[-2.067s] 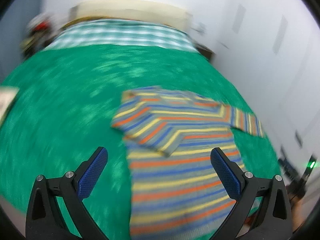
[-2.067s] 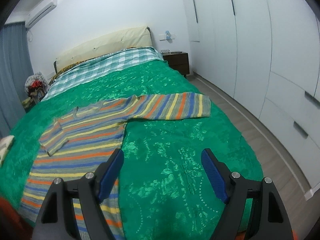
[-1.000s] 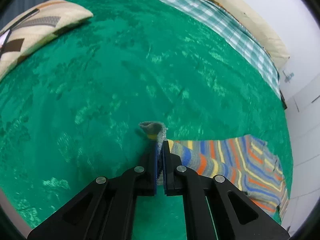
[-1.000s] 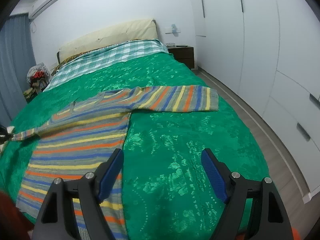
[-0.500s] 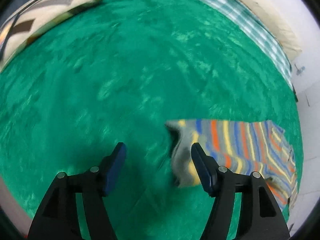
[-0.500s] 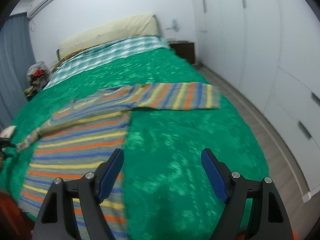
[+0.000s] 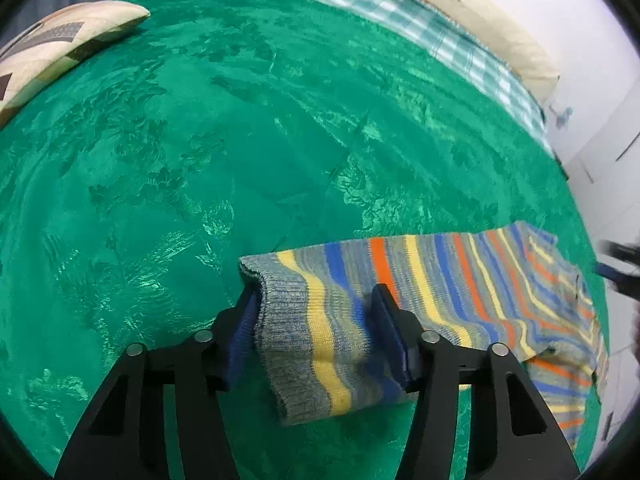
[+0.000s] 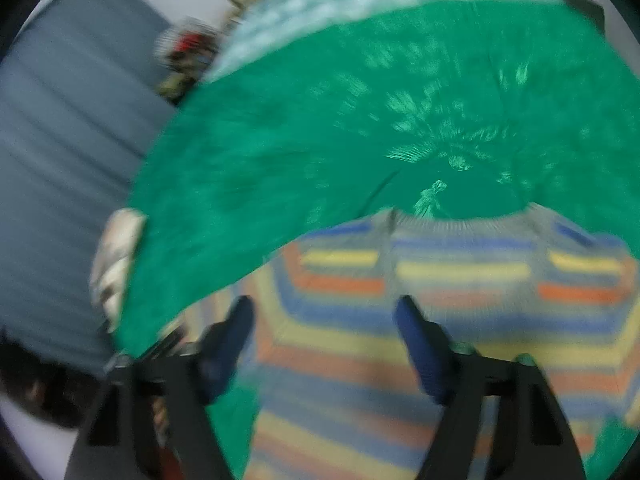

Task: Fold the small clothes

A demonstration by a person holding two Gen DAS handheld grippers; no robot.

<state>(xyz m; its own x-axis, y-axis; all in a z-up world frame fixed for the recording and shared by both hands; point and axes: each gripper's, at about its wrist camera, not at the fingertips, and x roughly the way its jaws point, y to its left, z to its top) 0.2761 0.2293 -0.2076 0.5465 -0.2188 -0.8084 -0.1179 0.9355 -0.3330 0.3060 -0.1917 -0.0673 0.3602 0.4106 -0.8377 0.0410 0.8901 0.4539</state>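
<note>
A small striped sweater (image 7: 460,280) in grey, blue, yellow and orange lies on the green bedspread (image 7: 240,140). In the left wrist view its sleeve cuff (image 7: 288,320) lies flat between the fingers of my left gripper (image 7: 316,328), which is open around it. In the blurred right wrist view my right gripper (image 8: 324,340) is open and hovers over the sweater's body (image 8: 400,320), just below the neckline (image 8: 460,220).
A patterned cushion (image 7: 52,52) lies at the bed's far left. A checked sheet (image 7: 420,28) and cream pillow (image 7: 480,28) are at the head. A blue curtain (image 8: 60,140) hangs beyond the bed's left side.
My left gripper pulled the sleeve out, opened and let it drop; the cuff now lies flat between the open fingers. My right gripper swung fast from the bed's side to over the sweater's body.
</note>
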